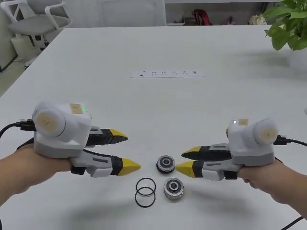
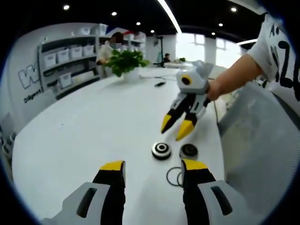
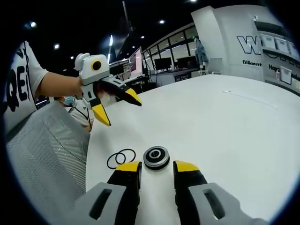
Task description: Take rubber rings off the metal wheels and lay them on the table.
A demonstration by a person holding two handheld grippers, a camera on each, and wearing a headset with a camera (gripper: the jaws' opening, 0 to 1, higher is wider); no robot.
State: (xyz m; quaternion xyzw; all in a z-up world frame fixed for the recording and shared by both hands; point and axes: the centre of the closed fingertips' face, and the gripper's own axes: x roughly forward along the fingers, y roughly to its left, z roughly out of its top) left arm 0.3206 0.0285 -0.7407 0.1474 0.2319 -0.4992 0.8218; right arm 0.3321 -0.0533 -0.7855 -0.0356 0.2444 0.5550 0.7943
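Two small metal wheels lie on the white table [image 1: 158,105]. The farther wheel [image 1: 166,164] [image 2: 161,150] [image 3: 156,157] has a dark outer band. The nearer wheel [image 1: 173,188] [image 2: 188,150] shows a silvery rim. Two loose black rubber rings [image 1: 145,191] [image 2: 175,176] [image 3: 121,158] overlap flat on the table just left of the nearer wheel. My left gripper [image 1: 125,151] [image 2: 153,165] [image 3: 117,108] hovers open to the left of the wheels, holding nothing. My right gripper [image 1: 182,160] [image 2: 180,126] [image 3: 157,166] is open with its yellow tips just right of the farther wheel, apart from it.
A white socket strip [image 1: 168,74] is set in the table's middle, farther back. A potted plant [image 1: 288,24] stands at the far right corner and an office chair [image 1: 38,19] beyond the far left edge. Cables trail from both grippers.
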